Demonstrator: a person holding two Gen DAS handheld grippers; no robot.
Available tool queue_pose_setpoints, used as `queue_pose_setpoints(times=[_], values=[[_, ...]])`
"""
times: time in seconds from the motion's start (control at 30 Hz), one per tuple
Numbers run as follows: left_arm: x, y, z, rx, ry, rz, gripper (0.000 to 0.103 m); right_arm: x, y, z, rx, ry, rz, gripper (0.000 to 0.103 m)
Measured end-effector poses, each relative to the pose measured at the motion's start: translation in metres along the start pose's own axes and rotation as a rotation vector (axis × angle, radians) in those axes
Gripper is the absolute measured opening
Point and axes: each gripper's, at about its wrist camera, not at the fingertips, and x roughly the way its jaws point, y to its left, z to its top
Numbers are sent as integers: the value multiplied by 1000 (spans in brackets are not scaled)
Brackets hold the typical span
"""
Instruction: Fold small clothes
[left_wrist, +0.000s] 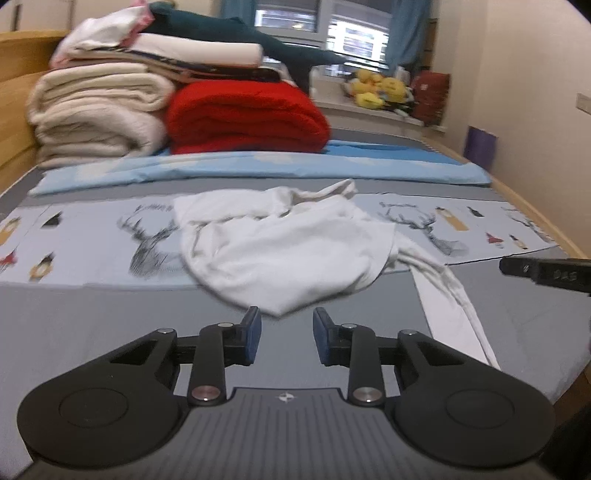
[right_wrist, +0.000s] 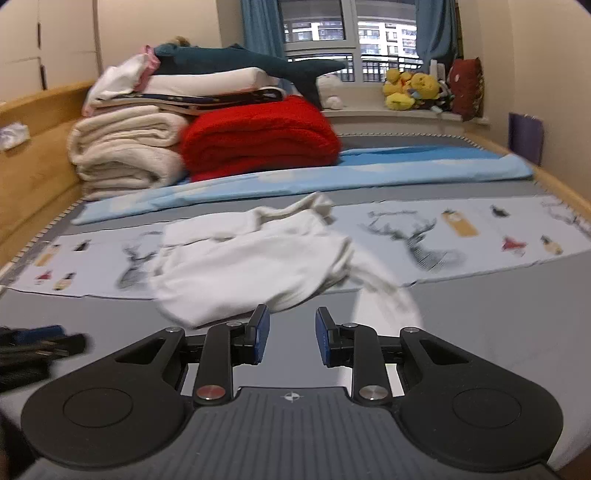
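A crumpled white cotton garment (left_wrist: 284, 247) lies in a loose heap on the grey bed sheet (left_wrist: 92, 325), partly over the pale printed strip with deer heads (left_wrist: 147, 240), and one long white sleeve (left_wrist: 454, 306) trails from the heap toward the near edge of the bed. The left gripper (left_wrist: 287, 341), a black two-finger tool with blue pads, sits just short of the garment's near tip; its jaws stand partly apart with bare sheet between them and nothing held. The right gripper (right_wrist: 292, 339), of the same make, sits at the garment's near right edge (right_wrist: 251, 273); its jaws are likewise partly apart and empty, the cloth lying just beyond the pads and the trailing sleeve (right_wrist: 384, 295) just right of them. Each tool shows at the margin of the other's view. Beyond the garment lies a folded light blue cover (left_wrist: 258, 166), and behind that a folded red fleece blanket (left_wrist: 247, 118) beside a stack of cream blankets (left_wrist: 96, 114), with a dark teal plush shark (right_wrist: 251, 62) on top of the pile. Far behind the garment, yellow plush toys (right_wrist: 410, 90) sit on the window ledge.
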Motion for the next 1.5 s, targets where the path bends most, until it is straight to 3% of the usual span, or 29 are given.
queue_pose_setpoints(times=[0.13,0.2,0.4,0.43,0.47,0.5,0.53,0.6,0.7,0.73,0.8,0.83,0.97,1.03,1.07,1.13,1.17,1.23,1.3,1.37,1.47,1.5], values=[[53,21,24,45,80,-59,34,56,-47,8,33,122,-82,37],[86,37,28,33,143,-77,34,89,-63,-7,60,274,-111,37],[177,82,16,-161,317,-64,36,153,-82,-41,54,513,-162,36],[186,86,14,-197,331,-75,39,159,-84,-42,42,526,-165,36],[196,89,14,-228,345,-93,51,165,-84,-45,35,554,-165,36],[202,91,11,-251,361,-107,57,171,-85,-47,33,557,-162,32],[209,91,10,-270,372,-112,62,177,-85,-47,28,559,-162,20],[218,91,10,-297,376,-115,62,183,-85,-43,3,559,-164,5],[223,85,13,-296,357,-136,61,193,-95,-30,58,536,-111,4],[225,82,14,-293,344,-135,55,193,-100,-22,75,510,-104,4],[226,79,17,-289,320,-144,29,193,-115,1,106,425,-138,4],[226,78,20,-287,317,-152,2,193,-124,12,118,369,-181,4],[202,87,42,-227,190,-57,0,188,-159,51,150,95,-437,4],[179,101,54,-204,103,28,0,194,-166,56,149,48,-503,6],[173,109,56,-202,100,83,0,198,-169,57,159,49,-531,6],[173,125,51,-224,154,164,0,205,-166,56,166,61,-575,15],[175,134,47,-274,190,145,0,206,-160,56,171,57,-571,20],[185,147,37,-406,252,2,2,203,-146,58,166,9,-539,41],[196,142,30,-470,298,-121,8,204,-131,60,171,-38,-450,52],[207,129,27,-475,336,-177,34,211,-117,62,193,-25,-274,52],[224,110,19,-491,397,-216,57,238,-96,57,226,79,-53,52],[230,103,17,-499,416,-219,59,249,-90,54,243,129,-1,52]])
